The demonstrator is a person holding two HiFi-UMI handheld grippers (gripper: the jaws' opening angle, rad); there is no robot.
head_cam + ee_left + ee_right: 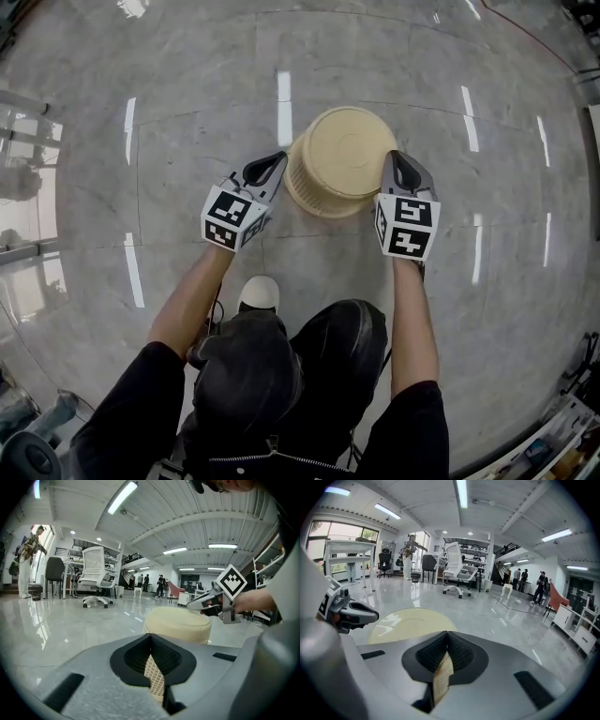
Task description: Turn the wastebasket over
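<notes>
— Two grippers; how did their jaws stand?

— Both were pressed together on the basket (339, 155). In the left gripper view, the left gripper (274, 165) had a strip of the cream lattice wall pinched between its pads. The right gripper (400, 167) held a similar strip, seen in its own view.

— And nearest the camera?

— From the head view, the person's bare forearms reached forward out of dark sleeves, and one white shoe (259, 292) showed between them. Each hand carried its gripper, marker cube towards the camera.

— Where was the basket?

— It was directly ahead, between the two grippers, with the left one on its left side and the right one on its right. Its flat closed base faced up and its wider open end faced down toward the grey marble floor (187, 112). I couldn't tell whether the rim touched the floor, since the grippers covered that part.

— Anything beyond it?

— Further off, across the glossy floor, a white office chair (96, 576) stood by some desks. A few people (160, 584) stood at the far end of the room, under long ceiling lights (123, 496).
</notes>
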